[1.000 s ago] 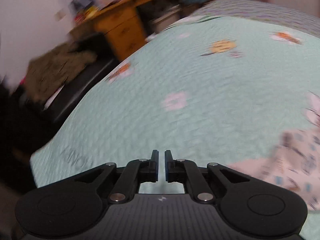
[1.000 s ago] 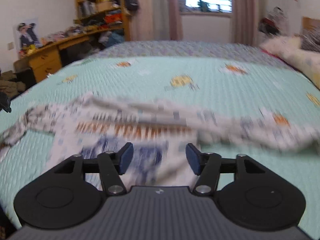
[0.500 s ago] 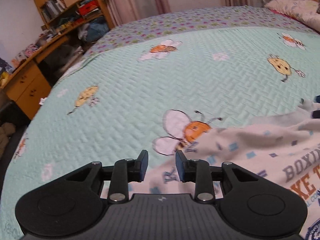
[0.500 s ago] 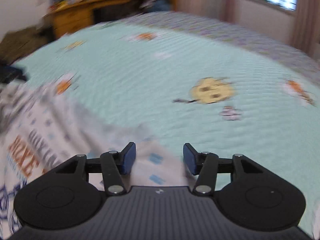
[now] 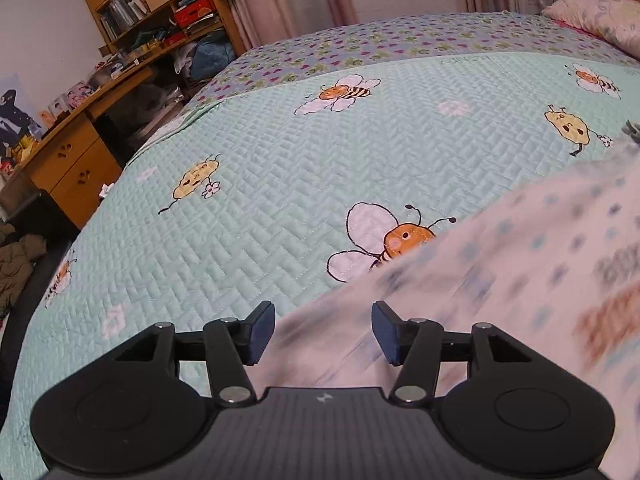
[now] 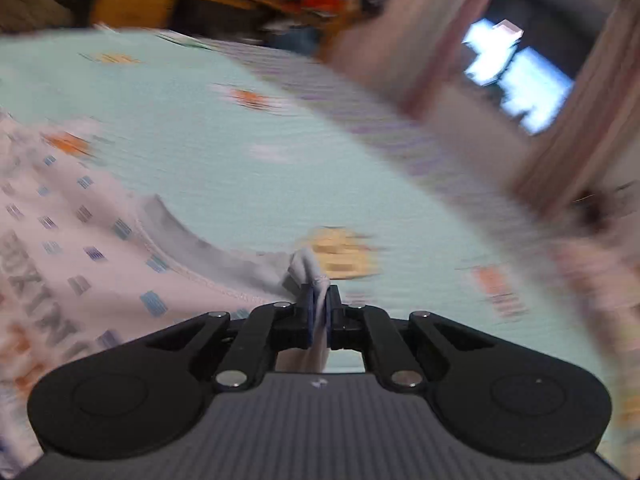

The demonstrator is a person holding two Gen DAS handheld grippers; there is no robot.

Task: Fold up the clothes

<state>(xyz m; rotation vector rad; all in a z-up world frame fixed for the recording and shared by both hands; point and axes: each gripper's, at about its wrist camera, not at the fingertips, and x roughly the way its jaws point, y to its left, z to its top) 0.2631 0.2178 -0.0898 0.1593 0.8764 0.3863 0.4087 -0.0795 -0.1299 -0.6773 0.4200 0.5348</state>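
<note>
Left wrist view, sharp: shelves point(image 5: 160, 12), desk point(image 5: 72, 160), pillow point(image 5: 596, 12) beyond the quilt point(image 5: 260, 200). Right wrist view, blurred: window point(image 6: 516, 80) and curtains only.

Shirt point(image 5: 520, 280) lies on the quilt, pale with small blue marks and lettering. Left gripper point(image 5: 323, 330): jaws apart, just been opening, shirt edge beneath and between them, pads apparently not pressing it. Right gripper point(image 6: 319, 312): jaws just closed, clenched on a fold of the shirt point(image 6: 80, 240), probably near the neckline; the rest spreads left.
</note>
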